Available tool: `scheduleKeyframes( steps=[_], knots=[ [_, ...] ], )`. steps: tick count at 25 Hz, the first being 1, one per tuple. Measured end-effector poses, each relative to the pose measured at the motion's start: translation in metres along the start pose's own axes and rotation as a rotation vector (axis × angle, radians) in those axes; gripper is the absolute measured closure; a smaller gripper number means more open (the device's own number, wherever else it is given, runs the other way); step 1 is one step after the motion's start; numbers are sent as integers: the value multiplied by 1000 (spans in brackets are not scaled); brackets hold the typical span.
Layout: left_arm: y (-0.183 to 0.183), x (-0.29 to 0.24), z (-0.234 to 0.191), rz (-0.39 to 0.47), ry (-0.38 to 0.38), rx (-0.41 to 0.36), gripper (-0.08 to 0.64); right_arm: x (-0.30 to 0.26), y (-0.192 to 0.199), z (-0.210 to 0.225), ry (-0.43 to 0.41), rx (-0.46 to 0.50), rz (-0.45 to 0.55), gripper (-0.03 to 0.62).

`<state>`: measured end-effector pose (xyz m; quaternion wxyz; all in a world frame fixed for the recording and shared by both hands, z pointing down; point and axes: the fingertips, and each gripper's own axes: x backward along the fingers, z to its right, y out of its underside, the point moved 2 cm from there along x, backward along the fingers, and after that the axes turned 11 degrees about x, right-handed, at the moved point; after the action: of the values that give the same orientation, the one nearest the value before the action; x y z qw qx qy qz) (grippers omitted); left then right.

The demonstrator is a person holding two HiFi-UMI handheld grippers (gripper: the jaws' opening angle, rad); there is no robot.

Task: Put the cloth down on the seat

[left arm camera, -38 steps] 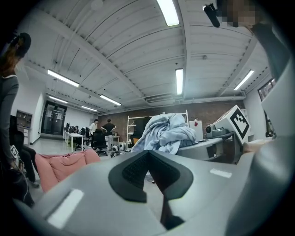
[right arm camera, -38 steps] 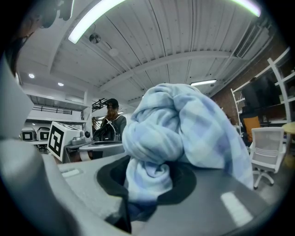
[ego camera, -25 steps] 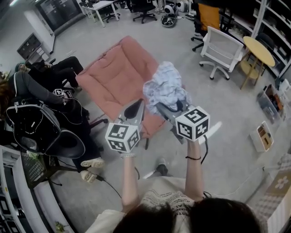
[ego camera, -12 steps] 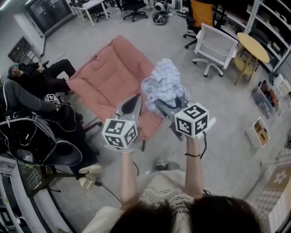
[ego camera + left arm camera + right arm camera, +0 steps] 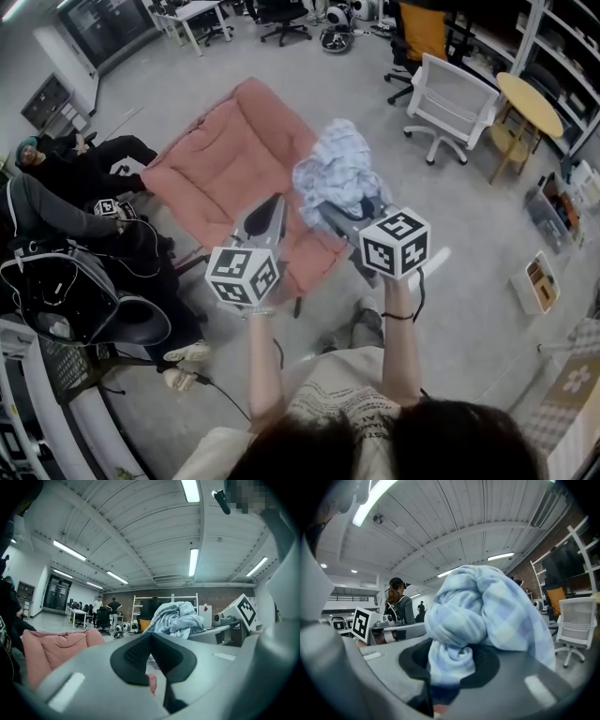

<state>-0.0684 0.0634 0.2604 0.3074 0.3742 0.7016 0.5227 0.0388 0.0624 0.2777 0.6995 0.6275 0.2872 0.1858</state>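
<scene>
Between right gripper (image 5: pixel 449 665) jaws, cloth (image 5: pixel 487 616) bunched, clamped; left gripper (image 5: pixel 151 639) seemingly closed, empty.

1. An open-plan office doubling as a lab: a bare grey floor (image 5: pixel 469 272) runs under a ribbed white ceiling hung with strip lights (image 5: pixel 191 489).
2. Swivel office chairs, a white one (image 5: pixel 457 98) among them, stand near a white desk (image 5: pixel 202 11).
3. White shelving (image 5: pixel 172 598) lines a brick wall (image 5: pixel 218 596).
4. A pink padded seat (image 5: pixel 234 164) sits mid-floor, with a seated person (image 5: pixel 80 159) at the edge.
</scene>
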Motion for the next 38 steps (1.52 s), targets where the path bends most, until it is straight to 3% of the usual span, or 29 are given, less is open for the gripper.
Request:
scheduleKeyframes(
  steps=[20, 31, 38],
  knots=[
    [-22, -107, -44, 75, -216, 42, 555, -85, -33, 121, -228, 61, -53, 476],
    [-20, -114, -46, 130, -367, 51, 555, -101, -32, 129, -406, 117, -78, 476],
    [-3, -105, -41, 123, -445, 56, 555, -105, -23, 129, -472, 110, -82, 476]
  ],
)
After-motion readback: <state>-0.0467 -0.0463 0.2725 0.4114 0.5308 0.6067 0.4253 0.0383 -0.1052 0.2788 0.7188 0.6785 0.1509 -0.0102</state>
